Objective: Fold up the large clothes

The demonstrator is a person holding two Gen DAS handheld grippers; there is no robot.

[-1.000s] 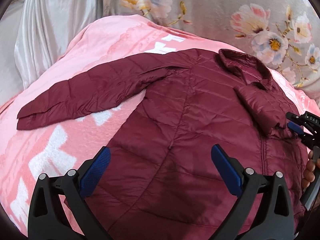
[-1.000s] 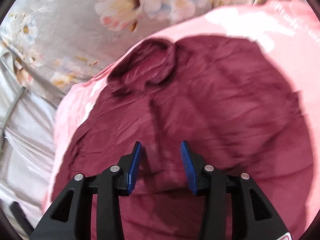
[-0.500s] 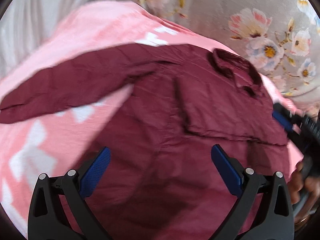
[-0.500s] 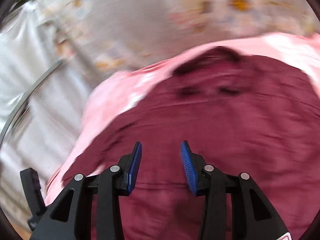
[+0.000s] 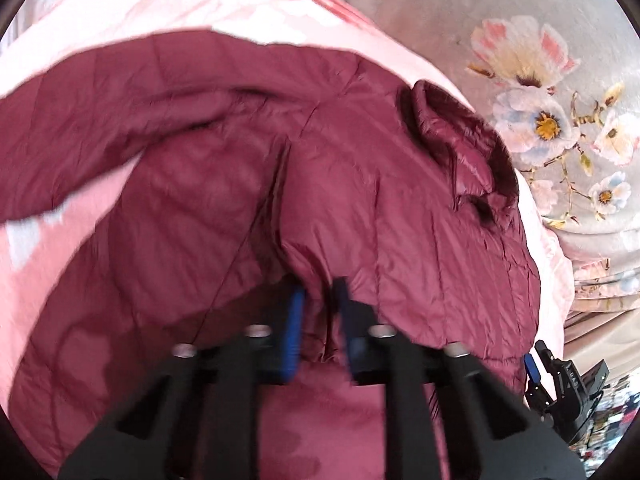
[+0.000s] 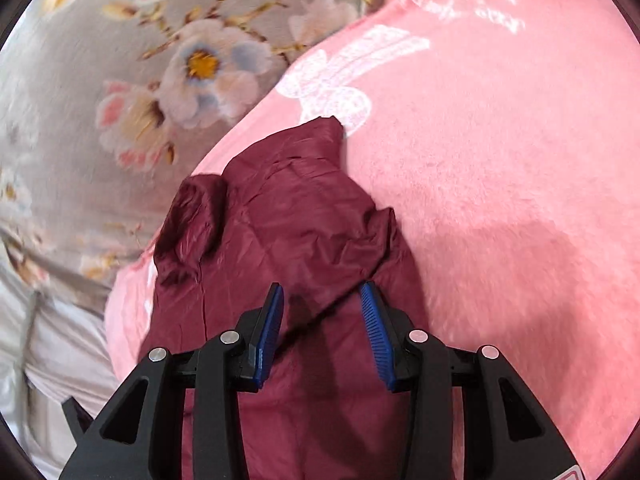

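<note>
The left gripper (image 5: 318, 322) is closing, a fold of the quilted maroon jacket (image 5: 360, 208) caught between its blue pads. The right gripper (image 6: 322, 330) stands half open over the jacket, gripping nothing. The jacket lies on a fleecy pink blanket (image 6: 500, 160), collar (image 5: 460, 136) toward the flowered sheet (image 5: 540, 80)

Ahead of my left gripper (image 5: 318, 304), black with blue pads (image 5: 294, 320), I see a plain maroon quilted jacket (image 5: 400, 208). Under it lies a pink blanket (image 6: 500, 168) with white markings; beyond that, grey bedding (image 5: 460, 20) printed with pink and white flowers.
</note>
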